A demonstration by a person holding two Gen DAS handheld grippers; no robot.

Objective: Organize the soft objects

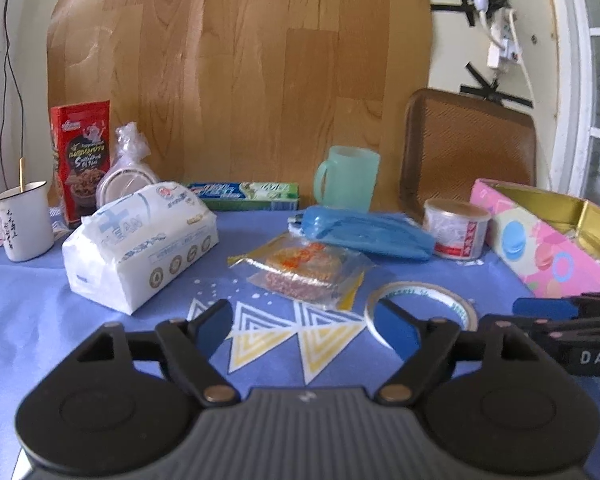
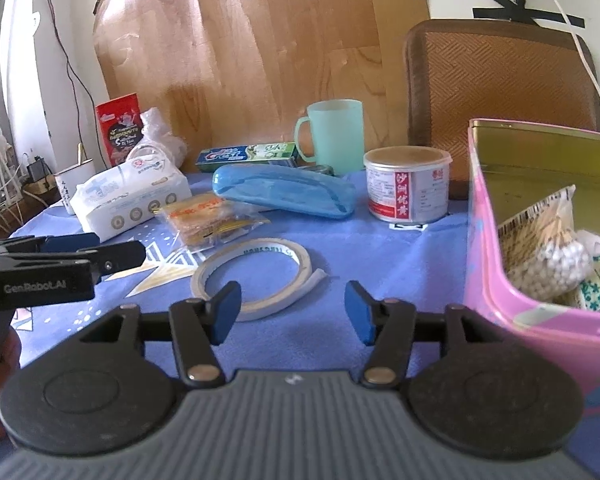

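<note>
Both tools, left [image 1: 302, 322] and right [image 2: 292, 310], are hovering spread and empty over the bench [image 1: 28, 320] (blue patterned cloth). Beyond the tape ring [image 2: 252, 274], the tissue pack [image 1: 140, 240] is lying left, the snack bag [image 1: 300, 270] mid-bench, and the pink box [image 2: 540, 320] is standing right.

Left gripper [image 1: 306, 322]: black linkage arms, brass-coloured rivets, blue pads [image 1: 214, 326], ribbed grey body with a small white logo, two round black discs. Right gripper [image 2: 292, 312]: same build (blue pads, brass rivets). Side lettering reads "GenRobot.AI" and "DAS". Reddish skin at frame edge.
</note>
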